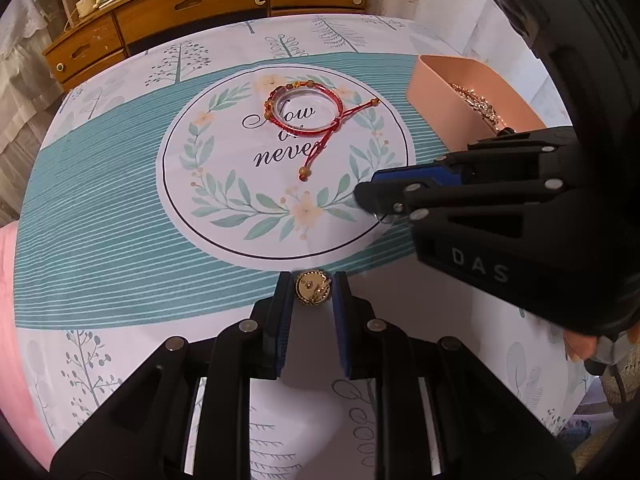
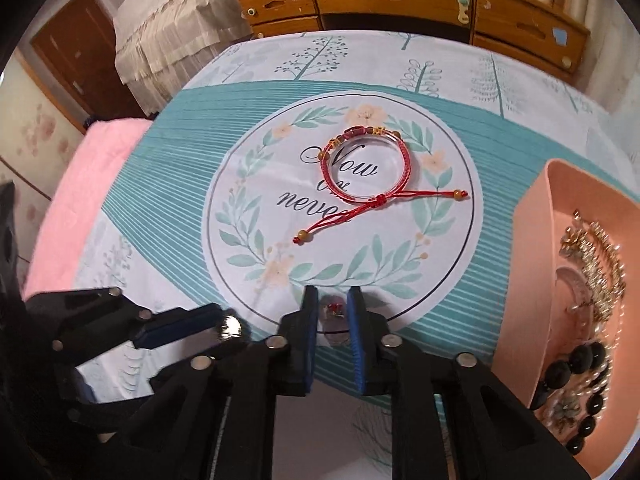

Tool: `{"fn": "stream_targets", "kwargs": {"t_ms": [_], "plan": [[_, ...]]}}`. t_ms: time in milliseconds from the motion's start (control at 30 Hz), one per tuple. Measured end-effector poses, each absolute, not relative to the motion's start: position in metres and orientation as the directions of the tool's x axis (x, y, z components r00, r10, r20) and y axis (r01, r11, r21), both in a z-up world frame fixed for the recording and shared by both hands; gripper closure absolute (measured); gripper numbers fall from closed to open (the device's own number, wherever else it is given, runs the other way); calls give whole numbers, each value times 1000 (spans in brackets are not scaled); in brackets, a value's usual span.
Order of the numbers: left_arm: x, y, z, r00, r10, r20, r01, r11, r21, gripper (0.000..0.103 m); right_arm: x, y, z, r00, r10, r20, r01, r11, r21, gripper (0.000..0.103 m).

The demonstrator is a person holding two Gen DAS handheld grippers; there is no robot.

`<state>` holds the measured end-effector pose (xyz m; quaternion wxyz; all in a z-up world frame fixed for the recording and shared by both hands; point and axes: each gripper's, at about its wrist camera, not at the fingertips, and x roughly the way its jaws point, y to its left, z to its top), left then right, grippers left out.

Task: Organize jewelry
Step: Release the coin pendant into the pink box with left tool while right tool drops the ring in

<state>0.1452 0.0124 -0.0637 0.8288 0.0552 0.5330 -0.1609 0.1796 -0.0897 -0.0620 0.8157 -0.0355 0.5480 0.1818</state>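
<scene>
1. Left wrist view: the left gripper [image 1: 313, 286] clamps a round gold brooch [image 1: 312, 287] between its pads; the red bracelet [image 1: 306, 106] lies ahead, and the pink box [image 1: 472, 96] is ahead to the right.
2. Right wrist view: the right gripper [image 2: 334, 312] pinches a small clear ring [image 2: 335, 314]; the bracelet [image 2: 366, 168] lies ahead, the box [image 2: 536, 264] just to the right.

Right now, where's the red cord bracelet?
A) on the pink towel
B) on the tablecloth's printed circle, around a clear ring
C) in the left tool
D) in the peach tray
B: the red cord bracelet lies on the printed circle of the tablecloth, looped around a clear ring, apart from the peach tray.
</scene>
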Motion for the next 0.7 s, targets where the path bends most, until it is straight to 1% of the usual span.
{"fn": "stream_targets", "kwargs": {"t_ms": [100, 333, 433, 567, 700], "plan": [[145, 14, -61, 384, -213, -899, 318, 944, -88, 86, 178, -90, -62, 339, 249, -907, -334, 933, 131, 95], [143, 17, -53, 393, -209, -895, 303, 949, -89, 86, 179, -109, -51, 336, 333, -881, -285, 928, 242, 95], [142, 17, -49, 396, -206, -895, 297, 951, -87, 86, 176, -115, -40, 349, 346, -871, -278, 926, 257, 95], [142, 12, -39, 398, -206, -894, 303, 949, -84, 86, 167, -126, -15, 387, 370, -845, -278, 920, 275, 95], [144, -5, -16, 430, -213, -877, 335, 940, -64, 86, 152, -158, 22, 462, 374, -804, -262, 924, 279, 95]]}}
